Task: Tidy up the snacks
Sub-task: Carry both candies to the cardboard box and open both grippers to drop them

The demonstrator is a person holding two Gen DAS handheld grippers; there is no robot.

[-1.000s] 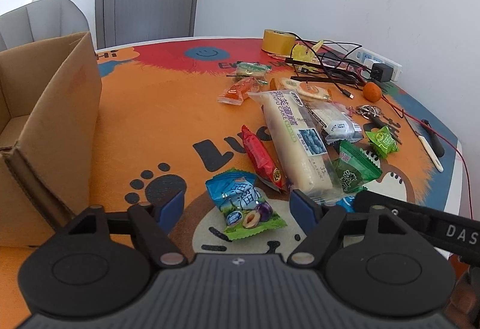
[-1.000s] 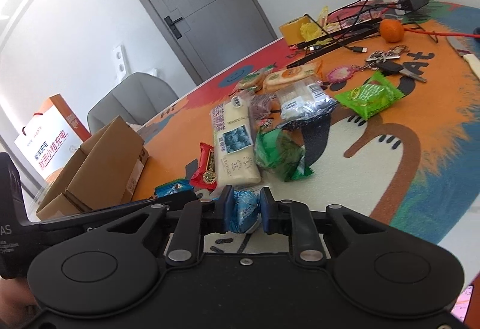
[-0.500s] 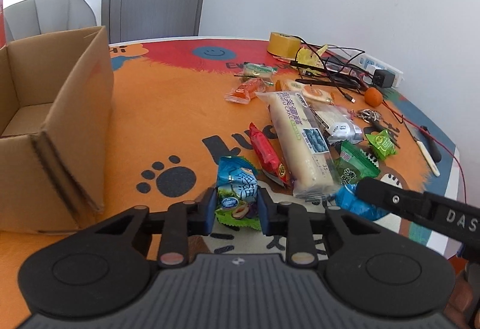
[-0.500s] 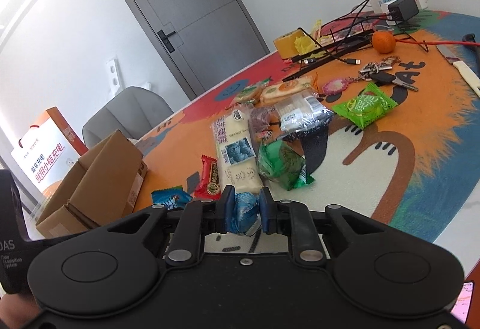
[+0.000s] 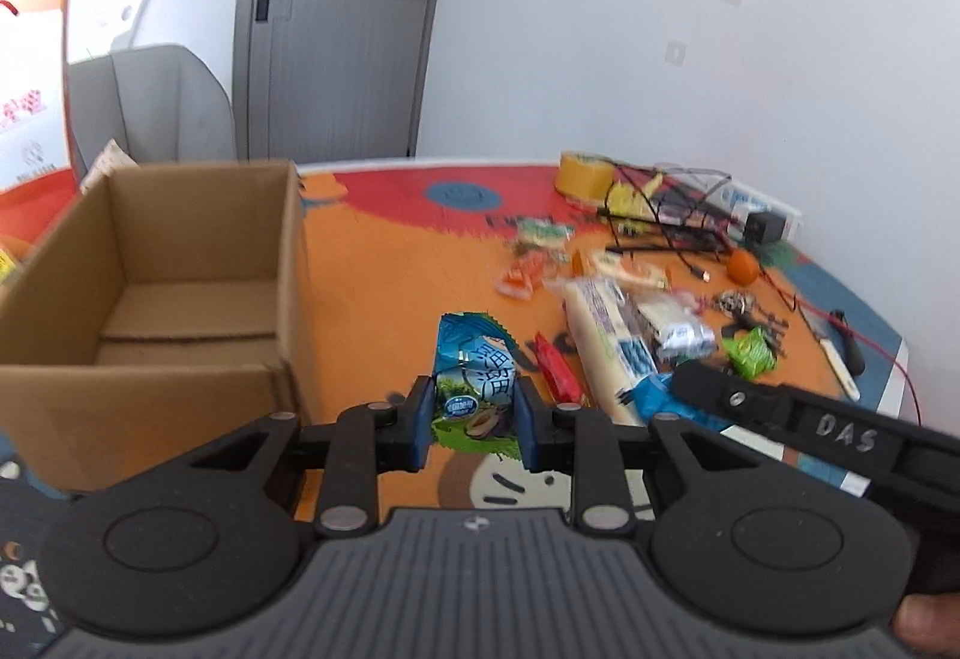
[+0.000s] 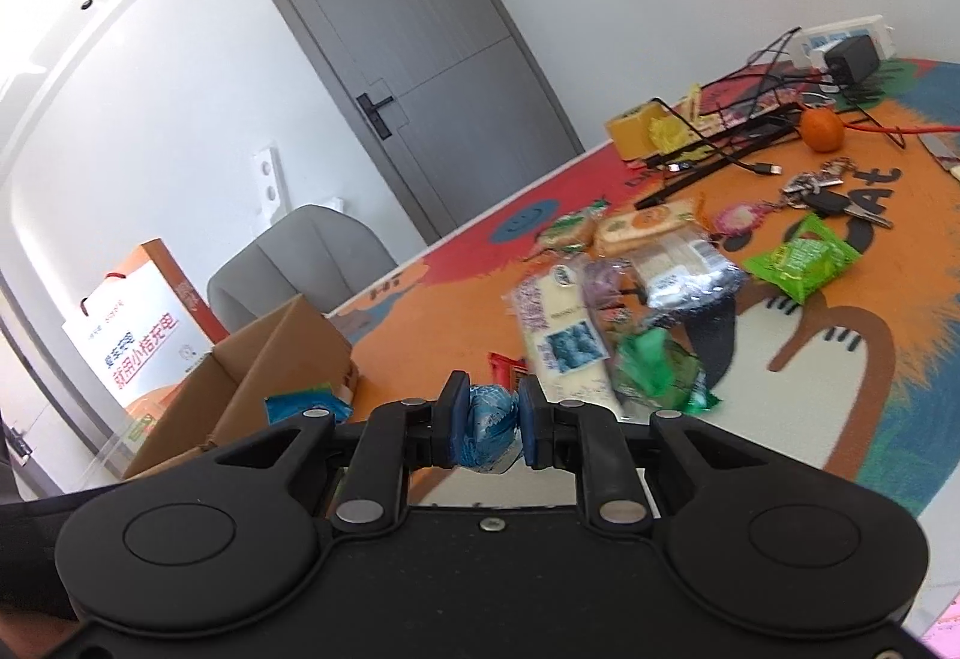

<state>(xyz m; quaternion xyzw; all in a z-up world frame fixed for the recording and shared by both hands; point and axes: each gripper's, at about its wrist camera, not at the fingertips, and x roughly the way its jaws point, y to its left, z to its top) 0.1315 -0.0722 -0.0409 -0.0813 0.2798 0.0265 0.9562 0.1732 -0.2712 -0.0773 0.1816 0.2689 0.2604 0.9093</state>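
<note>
My left gripper (image 5: 474,422) is shut on a blue and green plum snack packet (image 5: 477,377), lifted off the orange mat. The open cardboard box (image 5: 180,293) stands just to its left, empty inside. My right gripper (image 6: 487,428) is shut on a small blue wrapped snack (image 6: 489,434), also held above the table; its black body (image 5: 810,425) crosses the left wrist view at the right. Several loose snacks lie beyond: a long cake packet (image 6: 561,335), a red bar (image 5: 555,368), a dark green packet (image 6: 654,368) and a bright green one (image 6: 801,257).
At the table's far side lie tangled cables (image 6: 738,131), a power strip (image 6: 840,41), an orange fruit (image 6: 822,128), keys (image 6: 831,194) and a yellow tape roll (image 5: 585,173). A grey chair (image 6: 300,263) and an orange paper bag (image 6: 138,323) stand behind the box.
My left gripper closed on the plum packet and lifted it, swinging toward the box. My right gripper rose a little, still holding the blue snack.
</note>
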